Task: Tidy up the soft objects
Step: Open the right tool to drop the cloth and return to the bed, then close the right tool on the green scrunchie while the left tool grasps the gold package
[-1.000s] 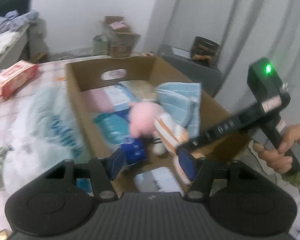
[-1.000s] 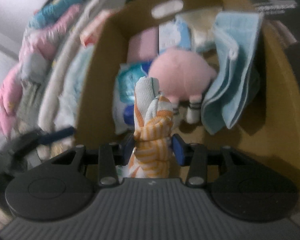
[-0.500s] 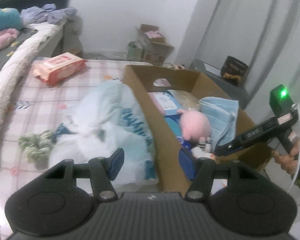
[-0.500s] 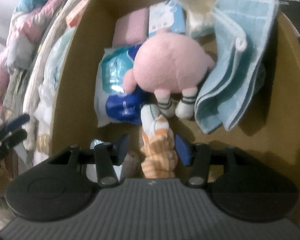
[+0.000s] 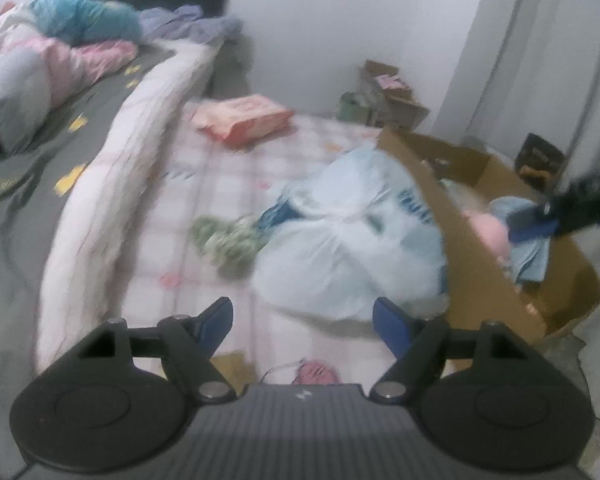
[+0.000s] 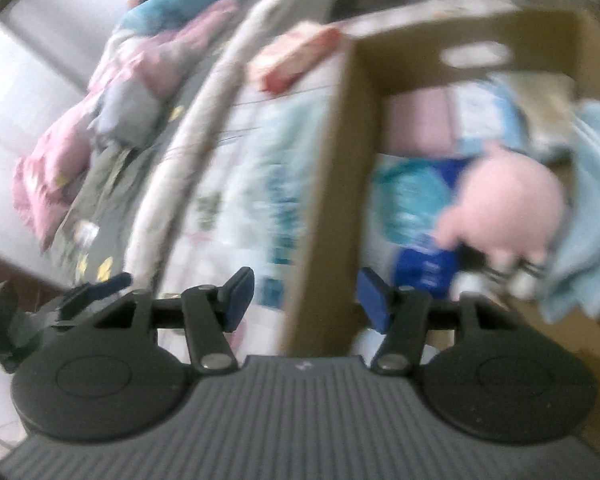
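My left gripper [image 5: 302, 316] is opening, empty, over the checked sheet [image 5: 220, 176], near a crinkly plastic bag [image 5: 352, 240] and a knitted green wad [image 5: 228, 240]. My right gripper [image 6: 306, 294] is opening too, straddling the cardboard box [image 6: 328, 184] wall without touching it; the orange striped cloth it pinched a second ago is gone from view. Inside the box lie a round pink plush [image 6: 504, 216], a blue towel [image 6: 592, 240] and packets [image 6: 416, 200].

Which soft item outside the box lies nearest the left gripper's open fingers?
The pale blue plastic bag, leaning against the cardboard box, just ahead of the left gripper. The green cloth bundle and pink pack lie farther off.
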Tool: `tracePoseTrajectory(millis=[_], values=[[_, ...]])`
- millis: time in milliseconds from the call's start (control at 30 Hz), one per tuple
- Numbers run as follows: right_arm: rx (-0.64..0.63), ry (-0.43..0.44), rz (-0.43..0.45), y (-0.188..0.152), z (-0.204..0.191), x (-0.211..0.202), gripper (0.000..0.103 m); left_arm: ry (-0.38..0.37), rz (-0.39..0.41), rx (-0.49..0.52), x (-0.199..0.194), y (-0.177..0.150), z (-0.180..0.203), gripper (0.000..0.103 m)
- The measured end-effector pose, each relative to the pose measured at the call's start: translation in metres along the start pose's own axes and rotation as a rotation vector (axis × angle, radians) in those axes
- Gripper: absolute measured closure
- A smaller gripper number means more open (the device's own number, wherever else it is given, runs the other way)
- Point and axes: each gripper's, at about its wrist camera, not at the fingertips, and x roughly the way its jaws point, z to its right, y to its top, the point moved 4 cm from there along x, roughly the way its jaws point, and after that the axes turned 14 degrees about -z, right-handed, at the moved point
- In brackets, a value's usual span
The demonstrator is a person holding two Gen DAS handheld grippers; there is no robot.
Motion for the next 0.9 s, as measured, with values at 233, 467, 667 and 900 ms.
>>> tracePoseTrajectory(millis=[233,467,667,900], values=[[-0.146,-0.01,-0.082,0.036,-0.076,0.035,0.029,0.119,-0.031,-0.01,0.012,-0.023,-0.025,0.019],[-0.331,-0.086,-0.165,0.078,-0.15,0.091,0.023,0.158,-0.115,0.011,0.037,-0.038,-0.037,0.016],[-0.398,-0.131,-0.263,0.111,-0.187,0.162,0.022,0.103,-0.17,-0.049,0.056,-0.044,-0.046,0.016],[-0.382,-0.189,-0.357,0.14,-0.194,0.236,0.022,0.103,-0.183,-0.098,0.073,-0.038,-0.058,0.016]])
